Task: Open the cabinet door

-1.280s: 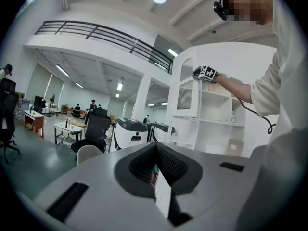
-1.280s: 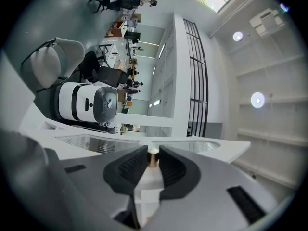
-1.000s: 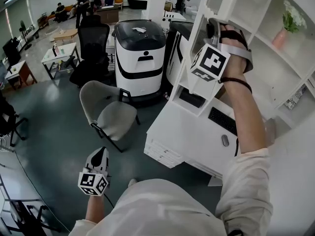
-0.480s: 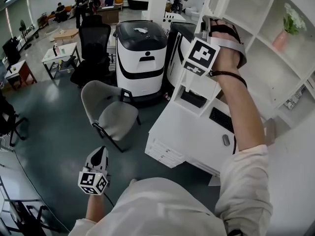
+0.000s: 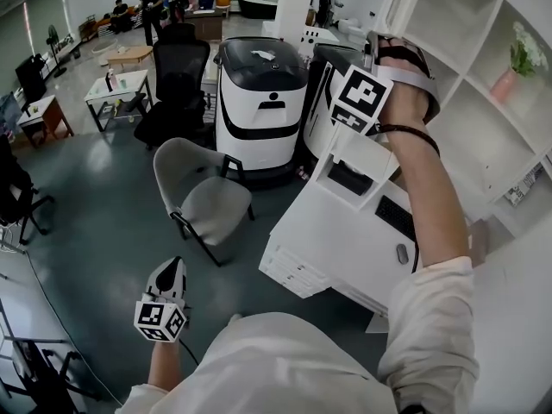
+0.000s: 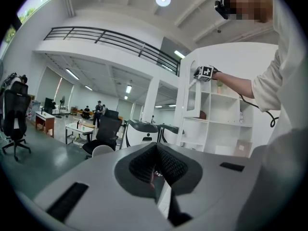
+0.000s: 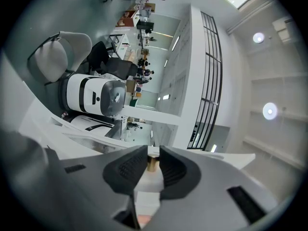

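Observation:
The white cabinet door (image 5: 343, 169), with a dark glass pane, stands swung out from the white shelf unit (image 5: 448, 102). My right gripper (image 5: 373, 48) is raised at the door's upper edge, its marker cube facing the head view. In the right gripper view its pads (image 7: 129, 166) are shut on the door's small brass knob (image 7: 153, 161), with the white door edge (image 7: 147, 189) running between the jaws. My left gripper (image 5: 173, 272) hangs low at the left, over the floor, shut and empty (image 6: 155, 165). From the left gripper view, the right gripper (image 6: 205, 72) shows far off at the door (image 6: 192, 96).
Two white machines (image 5: 260, 102) stand behind a grey chair (image 5: 203, 198) and a black office chair (image 5: 178, 83). Below the door is a white desk (image 5: 336, 231) with a keyboard (image 5: 400, 218) and mouse (image 5: 402, 253). A flower vase (image 5: 520, 54) sits on a shelf. People stand far back.
My right gripper has drawn the knob and door a little further out from the shelf unit. The left gripper stays low at the left, still shut.

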Demonstrator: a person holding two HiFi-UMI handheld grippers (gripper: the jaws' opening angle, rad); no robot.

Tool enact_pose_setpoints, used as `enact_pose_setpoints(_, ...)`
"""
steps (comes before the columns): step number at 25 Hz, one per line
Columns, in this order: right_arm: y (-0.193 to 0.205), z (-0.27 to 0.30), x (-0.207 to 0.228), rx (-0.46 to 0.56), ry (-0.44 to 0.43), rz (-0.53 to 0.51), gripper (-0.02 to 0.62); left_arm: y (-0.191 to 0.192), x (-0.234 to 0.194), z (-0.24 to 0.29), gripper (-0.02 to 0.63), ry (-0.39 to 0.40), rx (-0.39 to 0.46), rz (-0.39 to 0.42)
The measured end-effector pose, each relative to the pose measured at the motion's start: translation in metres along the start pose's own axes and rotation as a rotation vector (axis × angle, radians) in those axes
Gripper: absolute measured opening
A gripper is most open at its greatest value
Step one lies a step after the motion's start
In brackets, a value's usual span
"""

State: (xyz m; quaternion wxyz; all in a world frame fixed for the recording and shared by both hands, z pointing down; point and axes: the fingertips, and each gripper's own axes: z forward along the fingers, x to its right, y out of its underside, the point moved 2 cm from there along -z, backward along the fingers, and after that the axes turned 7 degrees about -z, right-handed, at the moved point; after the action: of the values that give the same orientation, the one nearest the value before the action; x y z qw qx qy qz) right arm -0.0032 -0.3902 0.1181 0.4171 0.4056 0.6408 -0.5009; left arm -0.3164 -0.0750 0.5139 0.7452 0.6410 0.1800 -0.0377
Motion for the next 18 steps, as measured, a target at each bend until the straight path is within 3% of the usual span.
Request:
enact_pose_setpoints(13,-0.041,0.004,0.010,0.072,0.008,-0.007,0.064,-0.003,-0.019,-0.022,0.000,-0.079,0.017,0.009)
enact_pose_setpoints(18,-0.062,0.005,0.012,0.133,0.006,0.031,0.003,-0.003,-0.027,-0.032,0.000,-0.113,0.019,0.002)
